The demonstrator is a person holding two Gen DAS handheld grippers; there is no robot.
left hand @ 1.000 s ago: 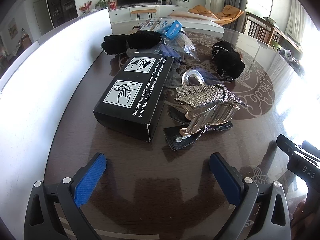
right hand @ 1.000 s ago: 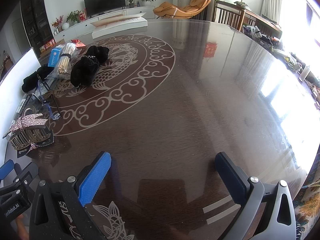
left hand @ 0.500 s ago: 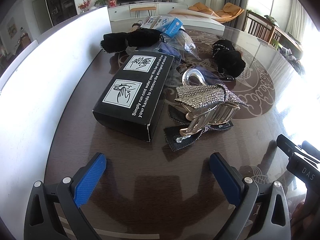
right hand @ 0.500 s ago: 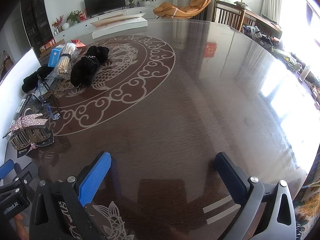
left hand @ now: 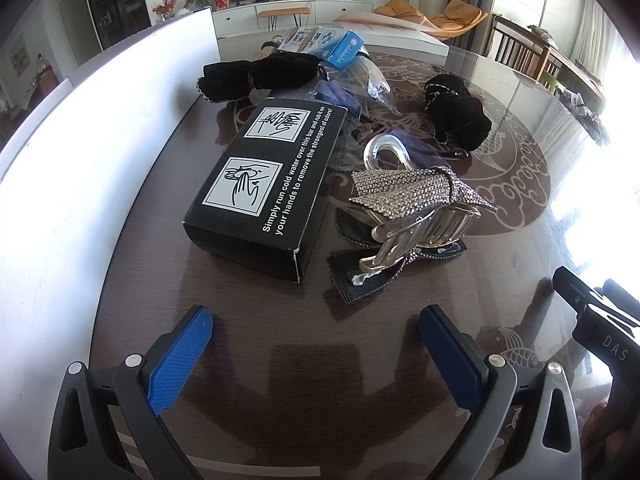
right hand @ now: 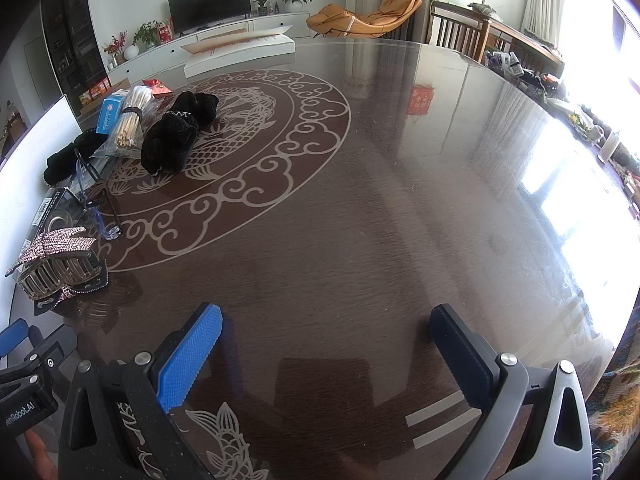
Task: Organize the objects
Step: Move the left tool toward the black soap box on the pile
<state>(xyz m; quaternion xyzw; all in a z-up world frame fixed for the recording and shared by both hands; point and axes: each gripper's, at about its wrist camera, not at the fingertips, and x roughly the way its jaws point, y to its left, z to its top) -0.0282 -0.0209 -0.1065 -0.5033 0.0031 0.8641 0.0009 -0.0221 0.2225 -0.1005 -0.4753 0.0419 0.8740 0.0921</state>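
Hovering low over the table [left hand: 132, 288], left gripper [left hand: 316, 330] has jaws spread wide, nothing betw them. Black box [left hand: 266, 184] w/ white print & hand pics lies flat at 11 o'clock from it. Rhinestone clip [left hand: 416, 208], gold teeth, sits at 1 o'clock, just beside box, on dark fabric. Black scrunchie [left hand: 456, 114] further back. Right gripper [right hand: 326, 338] also spread, empty, over bare wood; clip at its 9 o'clock.
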